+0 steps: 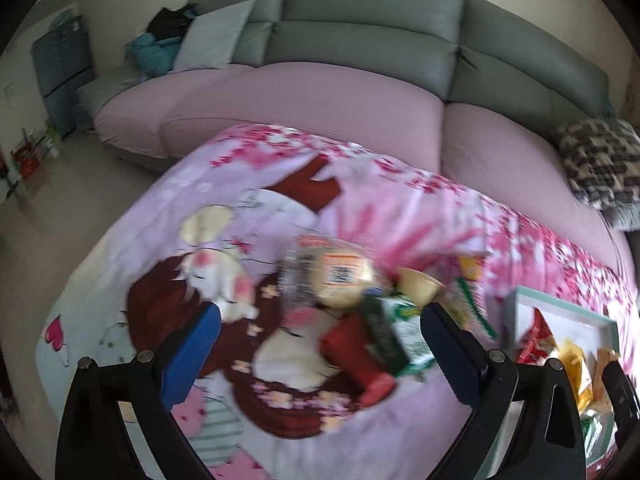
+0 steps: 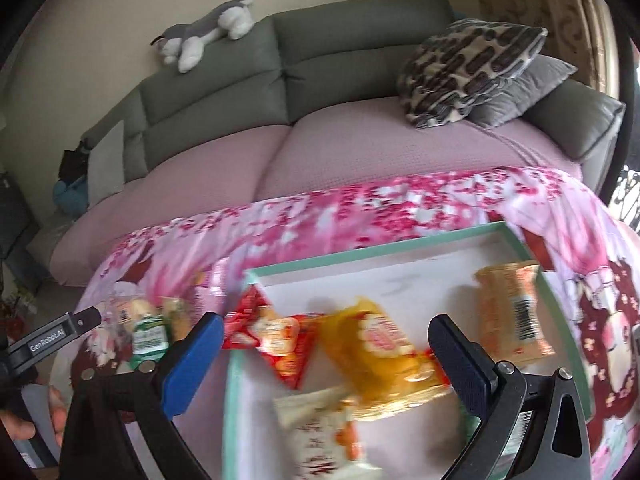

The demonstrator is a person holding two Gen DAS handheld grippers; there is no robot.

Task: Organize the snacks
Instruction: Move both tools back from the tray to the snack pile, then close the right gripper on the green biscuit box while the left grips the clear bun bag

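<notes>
From the left wrist view, the left gripper (image 1: 320,344) is hanging over the patterned cloth (image 1: 192,184) that covers the worktop, its fingers (image 1: 192,344) spread wide with nothing between them. A loose pile of snacks (image 1: 360,308) is lying just ahead and slightly right of the gap: a round cake in clear wrap (image 1: 340,280), a green packet (image 1: 408,332) and a red packet (image 1: 356,352). The red packet is stretching its long axis roughly away from the camera, tilting down and right, so it is lying closer to the right-hand finger than the left one. Off to the right the tray (image 1: 560,306) is sitting on the cloth, well apart from the pile. The picture is blurring, so finer detail is hard to read.

From the right wrist view, the right gripper (image 2: 326,356) is hovering over the tray (image 2: 360,256), fingers (image 2: 460,364) wide apart and gripping nothing. Inside the tray a yellow packet (image 2: 384,356) is lying right between the fingers, a red packet (image 2: 276,336) is overlapping the left rim, an orange packet (image 2: 512,316) is resting to the right, and a white packet (image 2: 324,432) is nearest the camera. The left gripper's tip (image 2: 80,324) is showing at the left, beside the loose pile (image 2: 148,328).

I would judge the left gripper nearer the unsorted snacks, and they need carrying rightward to the tray.
</notes>
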